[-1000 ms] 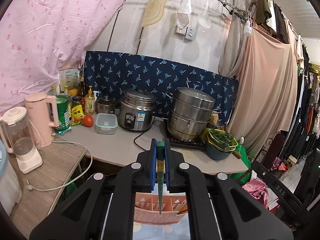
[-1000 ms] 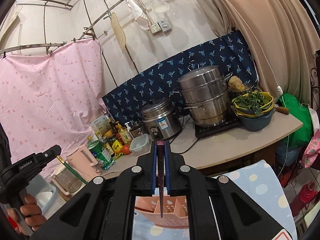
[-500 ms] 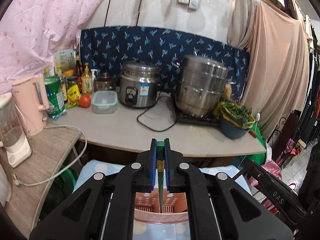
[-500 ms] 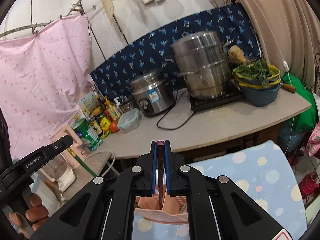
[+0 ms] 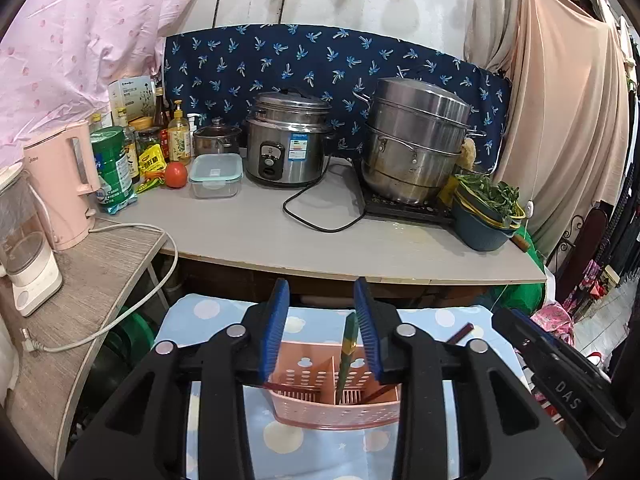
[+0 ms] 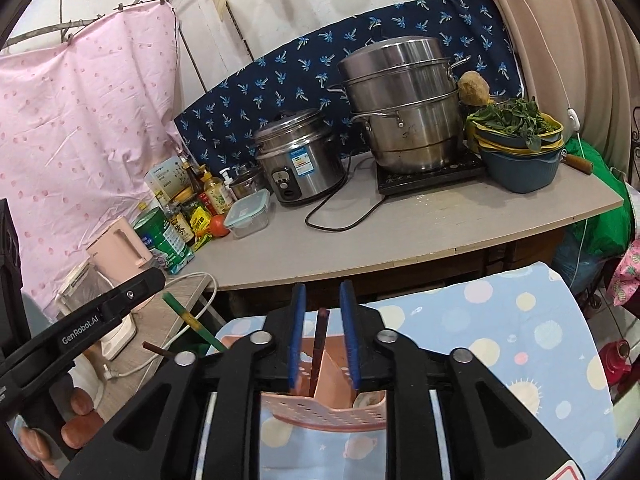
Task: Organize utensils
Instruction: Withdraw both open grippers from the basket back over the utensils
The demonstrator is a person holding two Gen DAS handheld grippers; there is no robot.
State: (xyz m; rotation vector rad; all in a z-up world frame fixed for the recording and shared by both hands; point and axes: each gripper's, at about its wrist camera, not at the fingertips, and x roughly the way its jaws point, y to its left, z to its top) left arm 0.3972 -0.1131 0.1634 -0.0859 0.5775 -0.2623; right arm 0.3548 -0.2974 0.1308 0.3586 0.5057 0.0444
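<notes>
A pink perforated utensil basket [image 5: 336, 412] stands on a table with a blue dotted cloth [image 5: 208, 312]. My left gripper [image 5: 321, 332] hangs just above it, jaws opening. A green chopstick [image 5: 346, 356] stands loose in the basket, leaning by the right pad [image 5: 366, 332]. My right gripper [image 6: 323, 332] is also over the basket [image 6: 328, 408], jaws opening. A dark brown chopstick [image 6: 319, 344] stands free between its pads with its lower end in a compartment. The right wrist view also shows the left gripper [image 6: 100, 316] at the left, held by a person's hand [image 6: 76, 404].
Behind the table runs a grey counter [image 5: 320, 248] with a rice cooker [image 5: 286, 140], a steel steamer pot [image 5: 416, 140], a bowl of greens [image 5: 486, 212], a clear food box [image 5: 216, 174] and bottles. A pink kettle [image 5: 64, 184] and a blender [image 5: 24, 240] stand on a side shelf.
Both grippers came down over the pink basket. Their jaws, shut on a green and a brown chopstick before, have parted, and both chopsticks now stand in the basket.
</notes>
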